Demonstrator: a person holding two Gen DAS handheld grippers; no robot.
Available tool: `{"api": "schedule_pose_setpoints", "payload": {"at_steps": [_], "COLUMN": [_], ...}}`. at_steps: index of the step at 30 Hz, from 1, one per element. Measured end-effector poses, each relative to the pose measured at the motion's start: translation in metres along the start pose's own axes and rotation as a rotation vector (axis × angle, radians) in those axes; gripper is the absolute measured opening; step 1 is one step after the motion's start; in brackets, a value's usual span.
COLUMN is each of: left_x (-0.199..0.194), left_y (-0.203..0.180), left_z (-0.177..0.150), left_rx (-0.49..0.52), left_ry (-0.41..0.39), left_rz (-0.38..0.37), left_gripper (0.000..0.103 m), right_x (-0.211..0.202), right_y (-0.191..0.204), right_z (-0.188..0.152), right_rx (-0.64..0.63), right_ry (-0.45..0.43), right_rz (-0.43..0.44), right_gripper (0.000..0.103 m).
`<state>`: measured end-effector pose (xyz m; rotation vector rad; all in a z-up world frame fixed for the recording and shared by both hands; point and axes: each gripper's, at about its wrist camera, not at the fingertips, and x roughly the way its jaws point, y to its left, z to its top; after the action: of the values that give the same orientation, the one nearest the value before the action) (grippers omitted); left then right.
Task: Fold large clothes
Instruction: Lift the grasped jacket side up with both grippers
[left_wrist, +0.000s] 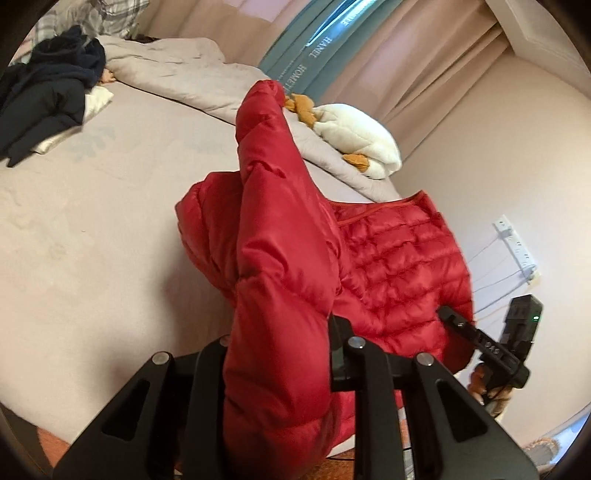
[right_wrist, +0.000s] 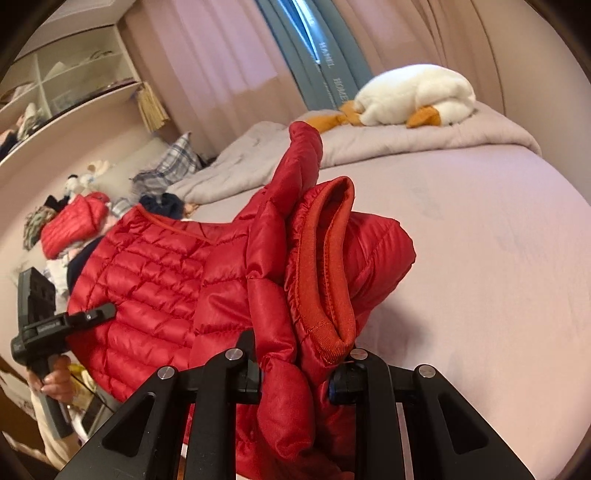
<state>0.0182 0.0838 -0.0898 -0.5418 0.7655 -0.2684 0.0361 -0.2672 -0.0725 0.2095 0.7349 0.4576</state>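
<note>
Jacket: red puffer jacket (left_wrist: 399, 258), held up above the bed (left_wrist: 92, 221).
L gripper (left_wrist: 277, 354): clamped on a sleeve.
R gripper (right_wrist: 295, 373): clamped on the cuffed sleeve; jacket body betw. both.

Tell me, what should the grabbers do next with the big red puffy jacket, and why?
Probably lower the red jacket flat onto the bed. Both the left gripper and right gripper have their jaws pinched on a sleeve, and the jacket hangs bunched between them above the sheet. Spread flat, the sleeves could then be folded in.
</note>
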Motion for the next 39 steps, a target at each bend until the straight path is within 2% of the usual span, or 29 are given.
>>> {"api": "schedule_pose_setpoints", "payload": {"at_steps": [5, 11, 14, 15, 17, 20, 22, 23, 25, 28, 30, 31, 33, 35, 37, 39], "left_x": [0.023, 0.055, 0.063, 0.066, 0.067, 0.064, 0.064, 0.065, 0.071, 0.092, 0.101, 0.107, 0.108, 0.109, 0.112, 0.115], "left_y": [0.013, 0.053, 0.069, 0.074, 0.079, 0.080, 0.083, 0.085, 0.092, 0.105, 0.108, 0.111, 0.110, 0.106, 0.104, 0.104], "left_z": [-0.015, -0.042, -0.048, -0.048, -0.048, -0.042, -0.035, -0.035, -0.035, -0.045, -0.052, -0.056, -0.055, -0.054, -0.057, -0.057], "left_rx": [-0.014, -0.091, -0.120, -0.126, -0.129, -0.117, -0.099, -0.096, -0.129, -0.205, -0.241, -0.268, -0.275, -0.256, -0.272, -0.293], "left_ry": [0.074, 0.196, 0.225, 0.234, 0.242, 0.232, 0.210, 0.210, 0.219, 0.295, 0.332, 0.349, 0.341, 0.343, 0.364, 0.371], "left_rz": [0.066, 0.152, 0.174, 0.183, 0.191, 0.197, 0.189, 0.172, 0.125, 0.031, 0.003, -0.025, -0.033, -0.041, -0.071, -0.099], "left_gripper": [0.023, 0.028, 0.045, 0.056, 0.064, 0.080, 0.091, 0.092, 0.092, 0.092, 0.094, 0.093, 0.092, 0.084, 0.064, 0.051], "right_x": [0.007, 0.033, 0.042, 0.043, 0.046, 0.043, 0.039, 0.037, 0.035, 0.048, 0.067, 0.075, 0.088, 0.098, 0.105, 0.109], "right_y": [-0.010, -0.042, -0.058, -0.061, -0.068, -0.072, -0.073, -0.076, -0.084, -0.092, -0.100, -0.101, -0.103, -0.100, -0.095, -0.092], "right_z": [-0.012, -0.046, -0.058, -0.060, -0.063, -0.060, -0.057, -0.054, -0.052, -0.060, -0.068, -0.071, -0.076, -0.079, -0.079, -0.079], "right_rx": [0.019, 0.122, 0.171, 0.183, 0.198, 0.206, 0.214, 0.220, 0.246, 0.306, 0.352, 0.365, 0.380, 0.394, 0.401, 0.399], "right_ry": [0.037, 0.197, 0.234, 0.244, 0.269, 0.282, 0.273, 0.265, 0.255, 0.274, 0.320, 0.338, 0.364, 0.366, 0.363, 0.367], "right_rz": [-0.033, -0.090, -0.118, -0.124, -0.153, -0.159, -0.174, -0.185, -0.155, -0.076, 0.014, 0.041, 0.074, 0.126, 0.159, 0.191], "right_gripper": [0.024, 0.027, 0.035, 0.038, 0.052, 0.066, 0.072, 0.077, 0.081, 0.081, 0.081, 0.081, 0.085, 0.086, 0.086, 0.081]}}
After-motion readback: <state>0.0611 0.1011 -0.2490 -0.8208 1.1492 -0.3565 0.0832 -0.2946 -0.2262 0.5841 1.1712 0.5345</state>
